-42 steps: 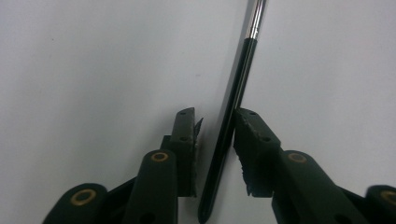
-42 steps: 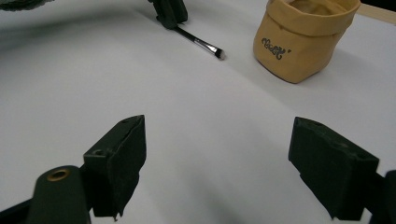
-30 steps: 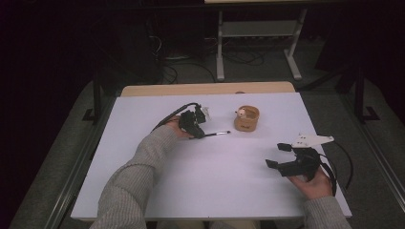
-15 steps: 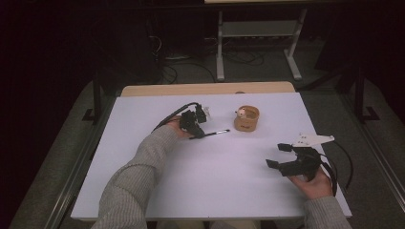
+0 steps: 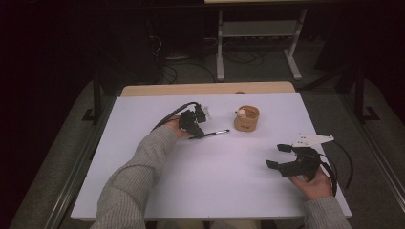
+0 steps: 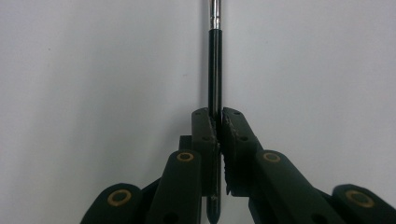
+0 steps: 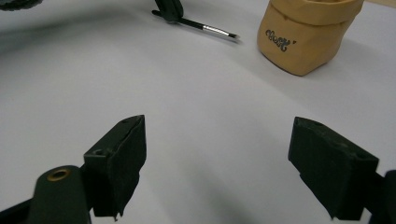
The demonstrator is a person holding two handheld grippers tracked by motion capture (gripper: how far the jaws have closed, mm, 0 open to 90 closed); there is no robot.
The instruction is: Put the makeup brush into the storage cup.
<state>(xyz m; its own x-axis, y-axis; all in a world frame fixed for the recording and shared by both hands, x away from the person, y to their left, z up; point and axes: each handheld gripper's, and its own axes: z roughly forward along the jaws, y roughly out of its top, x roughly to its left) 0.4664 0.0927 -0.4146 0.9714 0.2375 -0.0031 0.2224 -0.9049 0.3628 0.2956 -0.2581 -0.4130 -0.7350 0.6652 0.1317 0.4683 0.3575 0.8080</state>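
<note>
White desk (image 5: 205,181) all the way across, and nearest to the person the right gripper (image 5: 281,155) sits low near the right front with its jaws spread wide and nothing between them, so it's basically idle. Further back and to the left, the left gripper (image 5: 197,125) is clamped tight on a thin black makeup brush (image 6: 214,70), jaws pinched around the handle near its back end. The brush's long axis runs straight out from the jaws, silver ferrule and tip pointing away, which in the high view means toward the right, roughly at the tan holder. That little tan pot (image 5: 246,119) sits just past the tip, near but not touching, with something small and pale in it that I can't make out. My guess is the brush goes in there, and the left hand is clearly nearer; it'd need tilting upright first.
</note>
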